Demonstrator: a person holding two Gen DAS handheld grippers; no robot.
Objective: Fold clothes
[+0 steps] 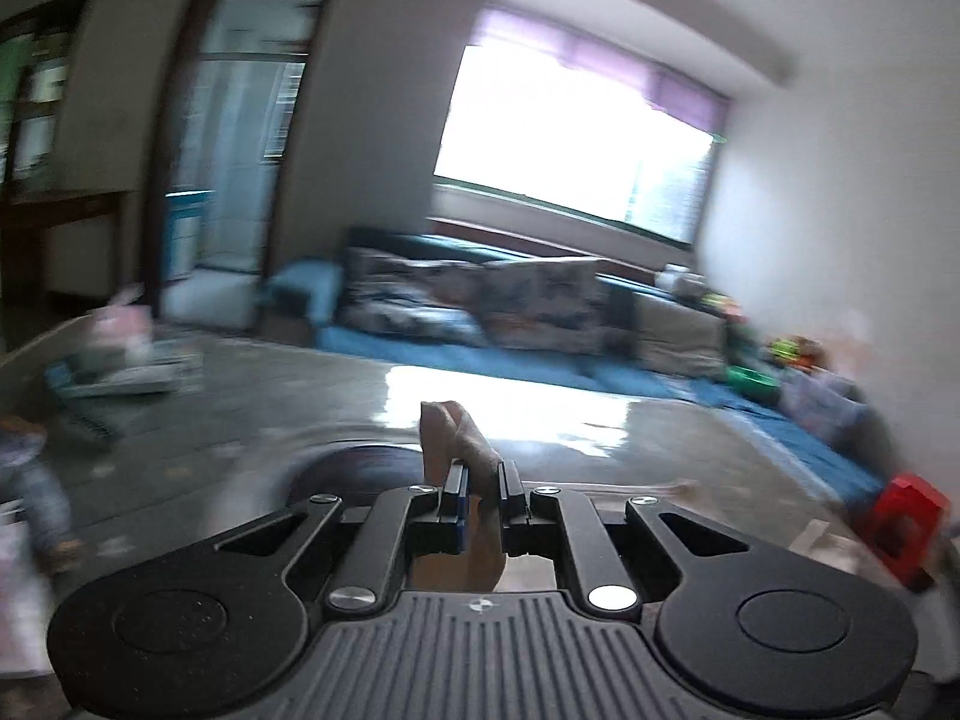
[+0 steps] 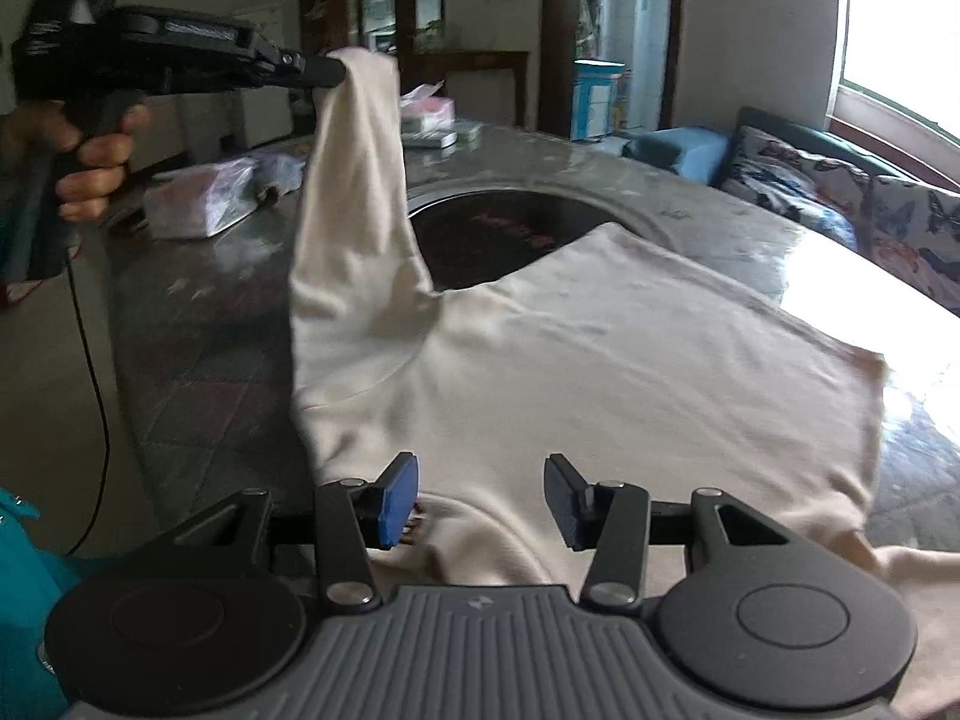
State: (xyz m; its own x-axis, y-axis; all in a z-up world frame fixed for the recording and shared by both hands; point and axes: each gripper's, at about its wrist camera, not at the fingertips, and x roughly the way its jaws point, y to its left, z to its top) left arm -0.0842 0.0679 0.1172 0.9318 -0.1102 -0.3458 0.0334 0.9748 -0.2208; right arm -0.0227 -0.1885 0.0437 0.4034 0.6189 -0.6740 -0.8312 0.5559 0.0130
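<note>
While a hand (image 2: pixel 90 162) at the upper left of the right wrist view grasps the pistol handle of the left gripper (image 2: pixel 336 72), its fingers are clamped on the cuff of a cream sleeve (image 2: pixel 360 180), which hangs taut from the tips down to the garment below. Low in the frame's left corner shows a strip of teal clothing (image 2: pixel 24 600), and a thin black cable (image 2: pixel 99 372) trails down the left side. Behind the raised sleeve, a plastic-wrapped packet (image 2: pixel 198 204) lies on the grey marble table (image 2: pixel 198 324). At centre, the cream long-sleeved top (image 2: pixel 600 372) is spread flat on the tabletop, its far edge partly covering a dark round inset (image 2: pixel 486 234) in the stone. Along the bottom, the right gripper (image 2: pixel 480 501) hovers over the near edge of the top by the neckline, its blue-padded fingers (image 2: pixel 399 498) spread apart and holding nothing. At far right, butterfly-print cushions (image 2: pixel 840 192) line a sofa under a bright window (image 2: pixel 900 30).

In the blurred left wrist view, the left gripper (image 1: pixel 480 483) sits at bottom centre, a fold of the cream cloth (image 1: pixel 456 438) pinched between its fingers, with the glossy table (image 1: pixel 240 420) stretching beyond and a red object (image 1: pixel 906 528) at the right edge.
</note>
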